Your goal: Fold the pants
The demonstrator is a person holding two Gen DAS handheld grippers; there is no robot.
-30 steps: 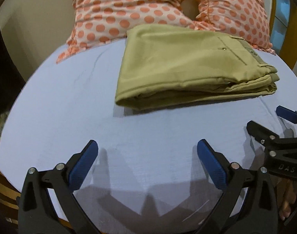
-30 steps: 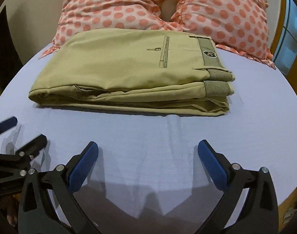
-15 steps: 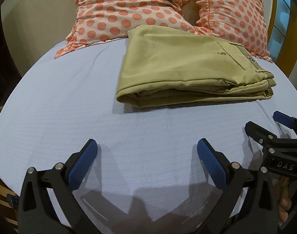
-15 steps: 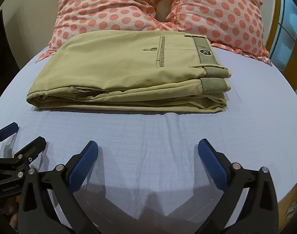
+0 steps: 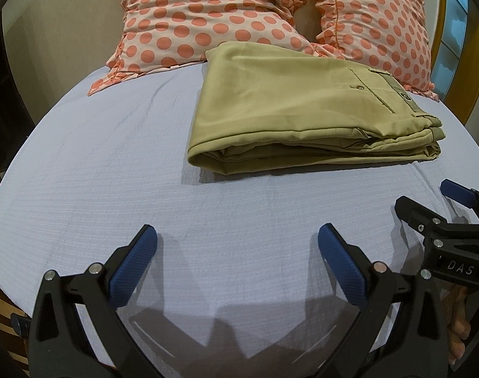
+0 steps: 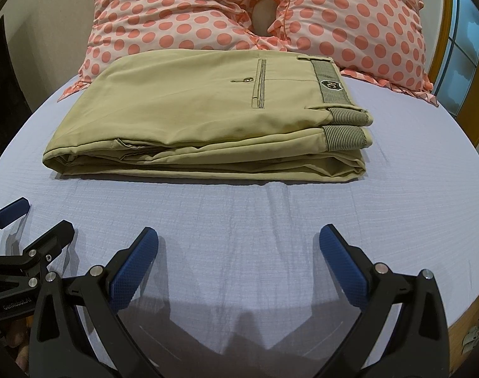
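Observation:
Khaki pants (image 5: 290, 116) lie folded in a flat stack on the pale blue bed sheet (image 5: 98, 170), waistband at the right. They also show in the right wrist view (image 6: 208, 119), with the back pocket and striped waistband up. My left gripper (image 5: 236, 252) is open and empty, low over the sheet, well short of the pants. My right gripper (image 6: 239, 252) is open and empty, also short of the pants. It shows at the right edge of the left wrist view (image 5: 434, 201); the left gripper shows at the left edge of the right wrist view (image 6: 35, 220).
Two pink pillows with orange dots (image 6: 183, 9) (image 6: 359, 19) stand behind the pants against the wall. A wooden frame and window (image 6: 459, 56) are at the far right. The bed's near edge runs under both grippers.
Both grippers have stayed open and apart from the pants. The left wrist view has shifted slightly; the pants have not moved.

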